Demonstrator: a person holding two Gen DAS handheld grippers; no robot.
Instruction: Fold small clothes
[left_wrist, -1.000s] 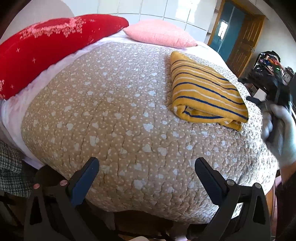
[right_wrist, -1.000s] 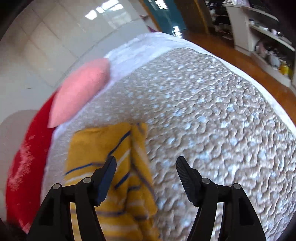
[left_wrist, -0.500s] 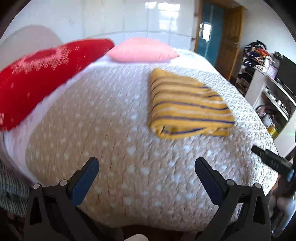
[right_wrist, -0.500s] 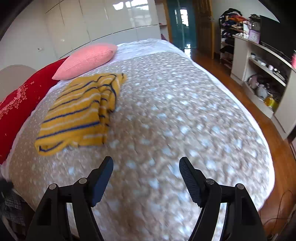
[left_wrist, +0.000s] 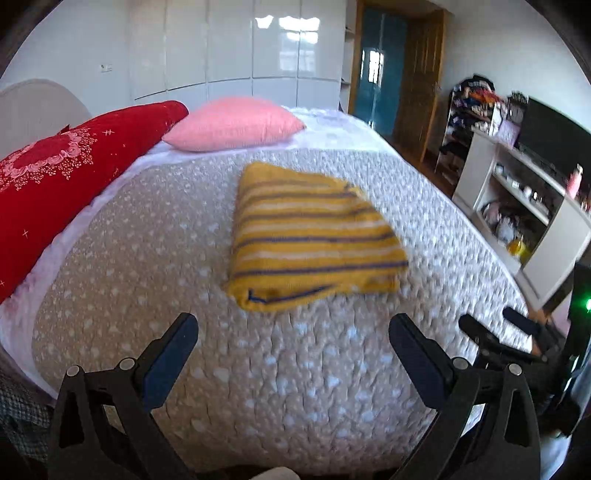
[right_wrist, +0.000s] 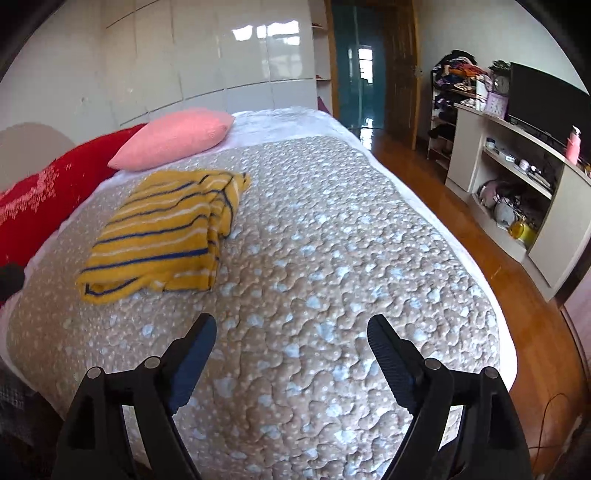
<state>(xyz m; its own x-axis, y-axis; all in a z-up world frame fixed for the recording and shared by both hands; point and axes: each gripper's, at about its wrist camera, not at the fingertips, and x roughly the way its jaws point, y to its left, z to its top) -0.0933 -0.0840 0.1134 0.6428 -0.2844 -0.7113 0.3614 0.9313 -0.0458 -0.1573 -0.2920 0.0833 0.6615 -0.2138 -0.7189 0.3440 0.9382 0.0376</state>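
A folded yellow garment with blue and white stripes (left_wrist: 310, 240) lies on the beige quilted bedspread (left_wrist: 258, 369), towards the pillows; it also shows in the right wrist view (right_wrist: 166, 236), left of centre. My left gripper (left_wrist: 293, 332) is open and empty, held back over the near end of the bed, apart from the garment. My right gripper (right_wrist: 291, 332) is open and empty, also over the near part of the bed, with the garment ahead to its left. The right gripper also shows in the left wrist view (left_wrist: 495, 325) at the right edge.
A pink pillow (left_wrist: 236, 123) and a red patterned pillow (left_wrist: 62, 177) lie at the head of the bed. A white shelf unit (right_wrist: 517, 177) with a dark screen stands along the right wall. Wooden floor (right_wrist: 498, 266) runs beside the bed. A door (right_wrist: 358, 74) is at the back.
Both grippers have pulled back and up from the garment; the views now take in the whole bed. The garment lies folded where it was.
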